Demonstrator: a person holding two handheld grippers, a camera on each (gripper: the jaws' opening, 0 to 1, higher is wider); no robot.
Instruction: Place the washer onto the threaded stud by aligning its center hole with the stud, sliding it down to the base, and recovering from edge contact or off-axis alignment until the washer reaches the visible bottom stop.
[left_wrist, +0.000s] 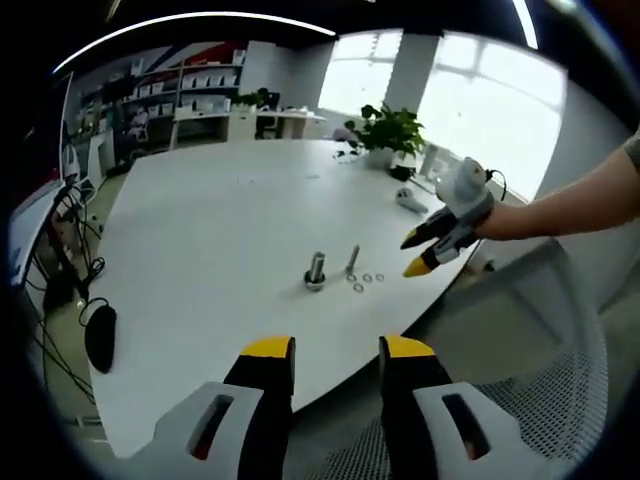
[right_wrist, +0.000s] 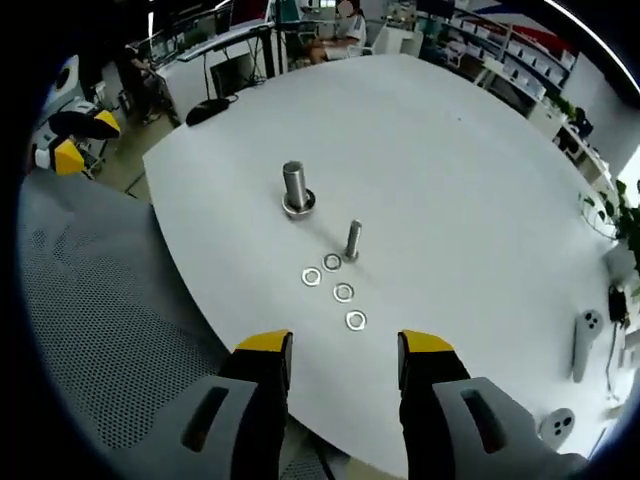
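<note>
Four washers (right_wrist: 333, 279) lie flat on the white table (right_wrist: 450, 170), loosely grouped just beside the thin threaded stud (right_wrist: 353, 240), which stands upright near the table's curved edge. One washer lies almost at the stud's foot; the others trail toward the edge, none of them on the stud. A thicker bolt (right_wrist: 295, 187) stands upright on its wide base a little apart from the stud, farther along the table. In the left gripper view the same bolt (left_wrist: 316, 270), stud (left_wrist: 352, 261) and washers (left_wrist: 366, 280) sit close together near the table edge.

The right gripper (right_wrist: 341, 346) hovers above the table edge, just short of the nearest washer, its yellow-tipped fingers spread apart with nothing between them. The left gripper (left_wrist: 336, 349) is held back from the table (left_wrist: 220, 210), over the mesh back of a chair (left_wrist: 540, 400), its fingers likewise spread and empty. In the left gripper view the right gripper (left_wrist: 420, 252) reaches in from the right, held by a person's bare forearm (left_wrist: 570, 205), its tips above the table edge near the washers.

A potted plant (left_wrist: 388, 128) stands at the table's far side, and two white controllers (right_wrist: 586, 340) lie on the table well away from the hardware.
</note>
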